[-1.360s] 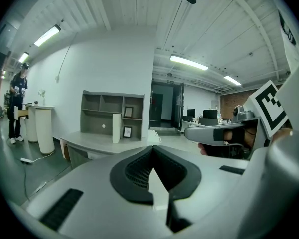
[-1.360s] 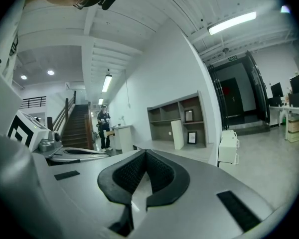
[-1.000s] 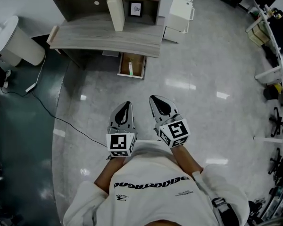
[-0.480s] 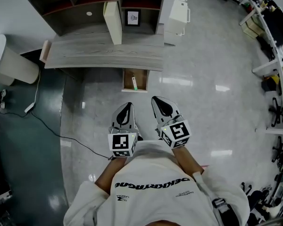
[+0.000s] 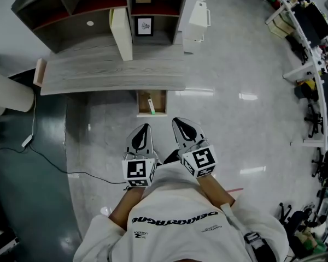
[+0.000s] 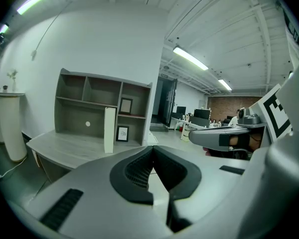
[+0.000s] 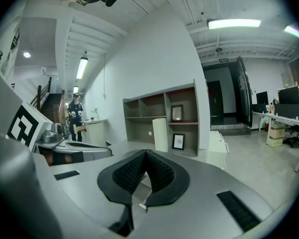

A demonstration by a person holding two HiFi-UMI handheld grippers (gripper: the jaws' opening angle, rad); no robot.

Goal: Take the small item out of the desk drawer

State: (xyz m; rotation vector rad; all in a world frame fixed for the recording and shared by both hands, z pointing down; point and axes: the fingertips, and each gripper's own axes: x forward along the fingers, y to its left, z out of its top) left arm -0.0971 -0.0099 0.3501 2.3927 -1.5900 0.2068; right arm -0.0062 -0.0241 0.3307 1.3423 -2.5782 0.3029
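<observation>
In the head view an open wooden drawer [image 5: 152,101] sticks out from under the grey desk [image 5: 112,72]. A small white and green item [image 5: 151,105] lies inside it. My left gripper [image 5: 141,137] and right gripper [image 5: 183,129] hang side by side above the floor, short of the drawer, both shut and empty. The left gripper view shows its jaws [image 6: 152,151] closed together, pointing toward the desk [image 6: 70,151]. The right gripper [image 7: 146,156] is likewise closed, facing the shelf unit [image 7: 162,116].
A shelf unit [image 5: 98,10] with a picture frame [image 5: 144,25] and an upright white board [image 5: 121,34] stands on the desk. A white cabinet [image 5: 197,16] is to its right. A black cable [image 5: 49,157] runs across the floor at left. Office desks and chairs [image 5: 311,64] line the right side.
The desk and open drawer have slid lower and nearer in the head view as the person walks toward them. Both grippers keep their shut pose.
</observation>
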